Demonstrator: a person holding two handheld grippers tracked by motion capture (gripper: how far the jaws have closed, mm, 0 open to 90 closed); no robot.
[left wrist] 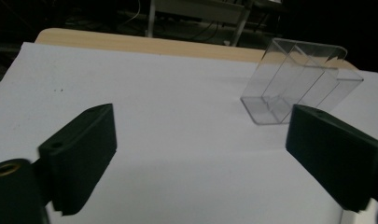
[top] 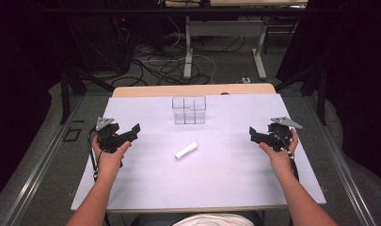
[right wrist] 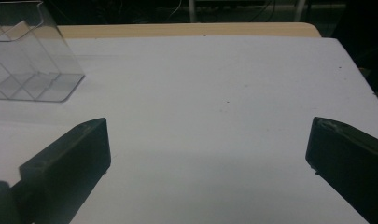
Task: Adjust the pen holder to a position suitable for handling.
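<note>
Black, blocky jaws, wide apart and holding nothing on both the left gripper (top: 129, 133) and the right gripper (top: 255, 135), poised at the left and right edges of the white sheet (top: 146, 183), probably ready for a reach. Between them, near the middle, a small white cylinder (top: 186, 150), lying flat, untouched. Farther off, a clear, rigid plastic divided box (top: 189, 110), upright, presumably the destination.

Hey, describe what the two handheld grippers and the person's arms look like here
Both the left gripper and the right gripper are matte black with blocky, flat-faced jaws. Each carries a grey three-cornered plate on top and trails a dark cable along the forearm. In the left gripper view a brass-coloured ring sits in the body near one jaw. The forearms are bare, with no sleeves; a white garment shows at the bottom edge.
</note>
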